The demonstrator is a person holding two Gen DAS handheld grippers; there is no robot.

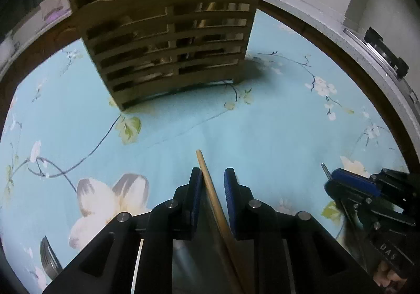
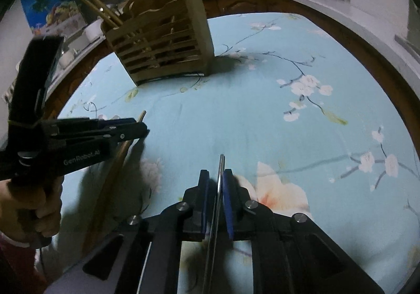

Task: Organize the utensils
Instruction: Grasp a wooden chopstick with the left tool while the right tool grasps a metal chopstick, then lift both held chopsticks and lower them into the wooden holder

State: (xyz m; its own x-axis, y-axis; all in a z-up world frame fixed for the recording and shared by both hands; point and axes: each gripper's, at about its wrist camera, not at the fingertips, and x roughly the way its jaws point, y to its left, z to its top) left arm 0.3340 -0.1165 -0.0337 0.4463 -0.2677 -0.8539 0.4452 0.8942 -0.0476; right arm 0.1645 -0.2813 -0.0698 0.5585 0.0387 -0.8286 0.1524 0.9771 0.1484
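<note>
Firstly, left wrist view: left tongs (image 1: 213, 175) hold a wooden chopstick (image 1: 210, 189) between barely parted blue pads, whether they pinch it unclear, short of the slatted wooden utensil holder (image 1: 168, 49) on the floral-clothed surface (image 1: 275, 123); a fork (image 1: 48, 259) lies nearer left. Secondly, right wrist view: right tongs (image 2: 218, 178) are clamped on a thin metal utensil handle (image 2: 220, 175), on the near side of the holder (image 2: 162, 44); the left tongs (image 2: 139, 127) sit lower left of it.
</note>
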